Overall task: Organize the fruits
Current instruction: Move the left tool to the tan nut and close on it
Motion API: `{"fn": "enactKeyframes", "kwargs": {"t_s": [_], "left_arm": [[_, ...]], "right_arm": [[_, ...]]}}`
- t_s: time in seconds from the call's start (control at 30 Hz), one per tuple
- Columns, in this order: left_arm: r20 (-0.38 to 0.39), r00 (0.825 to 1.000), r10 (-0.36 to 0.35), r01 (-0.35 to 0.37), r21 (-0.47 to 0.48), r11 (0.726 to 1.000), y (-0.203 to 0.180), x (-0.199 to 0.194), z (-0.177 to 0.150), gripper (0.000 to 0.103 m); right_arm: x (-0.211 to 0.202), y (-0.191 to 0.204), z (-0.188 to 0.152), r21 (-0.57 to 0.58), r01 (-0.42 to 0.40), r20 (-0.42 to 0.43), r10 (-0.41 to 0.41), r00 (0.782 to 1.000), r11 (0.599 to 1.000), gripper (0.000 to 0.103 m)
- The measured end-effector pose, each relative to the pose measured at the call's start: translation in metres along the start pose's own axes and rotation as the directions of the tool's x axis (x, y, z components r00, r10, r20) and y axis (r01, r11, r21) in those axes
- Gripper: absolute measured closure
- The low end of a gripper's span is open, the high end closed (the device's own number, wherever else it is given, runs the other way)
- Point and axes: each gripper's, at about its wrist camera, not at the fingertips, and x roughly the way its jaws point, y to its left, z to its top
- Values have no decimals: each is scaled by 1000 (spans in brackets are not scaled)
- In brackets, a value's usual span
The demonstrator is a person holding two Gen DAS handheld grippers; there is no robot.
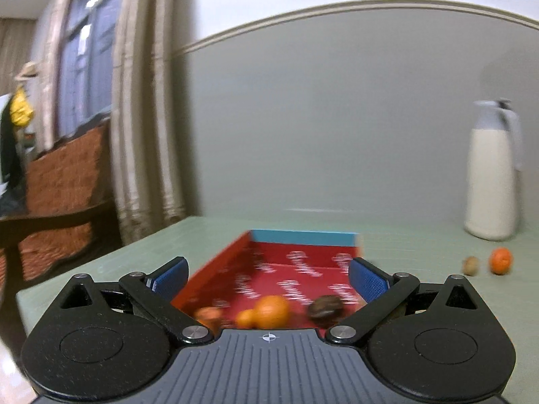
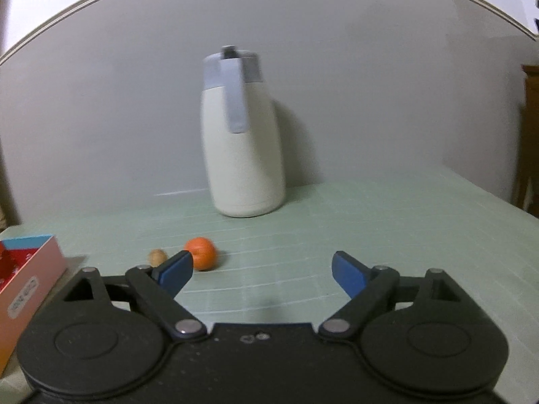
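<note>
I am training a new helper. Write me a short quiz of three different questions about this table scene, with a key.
1. True or false: the orange outside the box stands beside a walnut.
2. Which is nearer the wall: the jug or that orange?
3. Choose: the right gripper has its jaws (a) shut on the orange, (b) open and empty, (c) shut on nothing.

Key: 1 true; 2 the jug; 3 b.

Red box (image 1: 296, 269) with white lettering and a sky-blue rim, orange tangerines (image 1: 271, 309) inside; cream jug (image 2: 244, 155) with grey-blue lid; pale green lined tabletop (image 2: 370, 222); tan walnut (image 2: 157, 256).
</note>
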Motion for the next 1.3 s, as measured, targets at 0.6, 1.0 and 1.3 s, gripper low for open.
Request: {"fn": "enactKeyframes", "kwargs": {"t_s": [0.6,1.0,1.3], "left_arm": [[-184,915,-359,390,177,904,-136,31,28,2],[-270,883,-385,445,218,868,-185,69,16,3],[-345,847,-405,490,211,846,-210,100,13,25]], "right_arm": [[-1,-58,-4,71,155,3,-156,988,985,13],[7,-70,-8,77,189,1,-190,982,979,6],[8,-75,-7,94,181,-9,-181,983,979,6]]}}
